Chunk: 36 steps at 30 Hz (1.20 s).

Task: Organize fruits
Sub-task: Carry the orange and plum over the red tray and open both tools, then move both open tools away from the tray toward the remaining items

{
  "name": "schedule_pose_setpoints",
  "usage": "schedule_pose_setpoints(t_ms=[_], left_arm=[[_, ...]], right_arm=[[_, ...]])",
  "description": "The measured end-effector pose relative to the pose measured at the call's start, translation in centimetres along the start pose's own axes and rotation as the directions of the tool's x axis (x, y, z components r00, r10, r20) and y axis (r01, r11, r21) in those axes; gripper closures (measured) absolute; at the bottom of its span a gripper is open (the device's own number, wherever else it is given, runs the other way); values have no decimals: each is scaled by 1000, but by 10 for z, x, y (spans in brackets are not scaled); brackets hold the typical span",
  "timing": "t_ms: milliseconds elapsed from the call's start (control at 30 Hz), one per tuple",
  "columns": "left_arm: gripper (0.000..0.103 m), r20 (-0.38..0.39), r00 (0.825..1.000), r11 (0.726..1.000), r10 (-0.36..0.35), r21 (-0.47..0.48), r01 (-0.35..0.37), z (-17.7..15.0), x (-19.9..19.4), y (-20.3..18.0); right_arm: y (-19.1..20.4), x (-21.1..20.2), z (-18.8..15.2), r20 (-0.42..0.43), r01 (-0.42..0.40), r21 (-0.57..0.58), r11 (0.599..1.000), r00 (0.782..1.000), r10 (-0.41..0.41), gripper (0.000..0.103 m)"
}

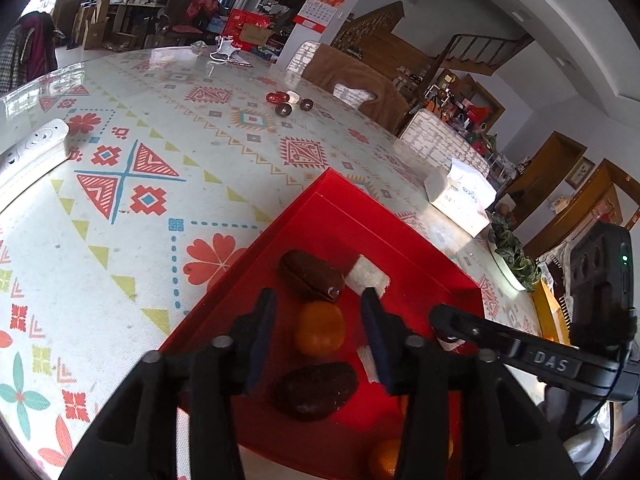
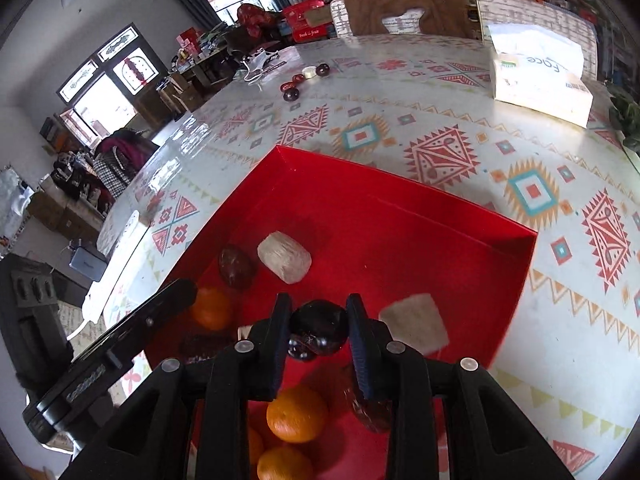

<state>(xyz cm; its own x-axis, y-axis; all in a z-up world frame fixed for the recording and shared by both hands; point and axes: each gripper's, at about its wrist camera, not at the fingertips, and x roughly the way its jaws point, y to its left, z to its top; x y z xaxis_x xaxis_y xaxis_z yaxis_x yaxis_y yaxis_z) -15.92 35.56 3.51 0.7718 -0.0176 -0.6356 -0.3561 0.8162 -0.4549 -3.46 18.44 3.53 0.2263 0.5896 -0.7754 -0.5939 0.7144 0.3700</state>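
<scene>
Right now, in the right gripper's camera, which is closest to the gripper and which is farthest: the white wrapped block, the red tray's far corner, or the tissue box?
1. White wrapped block, inside the tray, up and left of the right gripper.
2. Far corner of the red tray, beyond the block.
3. Tissue box, far right on the table.

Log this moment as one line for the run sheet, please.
stage: placing into red box | right gripper: shut on dark fruit | left gripper: open, empty, above orange
</scene>
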Motion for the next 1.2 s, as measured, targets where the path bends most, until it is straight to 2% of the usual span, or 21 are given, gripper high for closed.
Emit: schedule_pose_setpoints(t_ms=[67, 200, 233, 300, 400, 500, 600, 833, 1033, 1200], left_arm=[[53, -1, 1000, 1000, -8, -2, 8, 0, 0, 0], [46, 2, 1000, 1000, -17, -9, 17, 0, -3, -1], [43, 5, 1000, 1000, -16, -14, 16, 0, -5, -1], [42, 9, 1000, 1000, -13, -23, 13, 0, -7, -1], [42, 12, 1000, 999, -10, -30, 10, 0, -11, -2], [41, 20, 1000, 1000, -12, -24, 13, 0, -17, -9], [35, 25, 999, 1000, -23, -9, 23, -1, -24, -19], [31, -2, 996, 990, -88, 111, 88, -14, -34, -74], [30, -106, 984, 959, -144, 232, 165, -48, -17, -140], [28, -192, 970, 928, -151, 311, 206, -81, 3, -191]], right_arm=[[2, 2, 2, 1, -3, -2, 1000, 1000, 3, 71], [2, -4, 4, 29, 1, 2, 1000, 1000, -1, 62], [1, -6, 5, 34, 0, 5, 1000, 999, 0, 61], [-2, -12, 4, 45, 0, 12, 1000, 999, 0, 61], [-7, -27, 1, 71, 2, 18, 1000, 997, -4, 61], [-16, -46, -7, 104, 23, 16, 1000, 994, -24, 54], [-35, -73, -22, 143, 54, 30, 998, 988, -58, 49], [-110, -128, -75, 174, 154, 147, 977, 968, -179, 46], [-191, -163, -121, 150, 233, 307, 923, 946, -289, 46], [-221, -179, -140, 143, 290, 346, 892, 924, -356, 46]])
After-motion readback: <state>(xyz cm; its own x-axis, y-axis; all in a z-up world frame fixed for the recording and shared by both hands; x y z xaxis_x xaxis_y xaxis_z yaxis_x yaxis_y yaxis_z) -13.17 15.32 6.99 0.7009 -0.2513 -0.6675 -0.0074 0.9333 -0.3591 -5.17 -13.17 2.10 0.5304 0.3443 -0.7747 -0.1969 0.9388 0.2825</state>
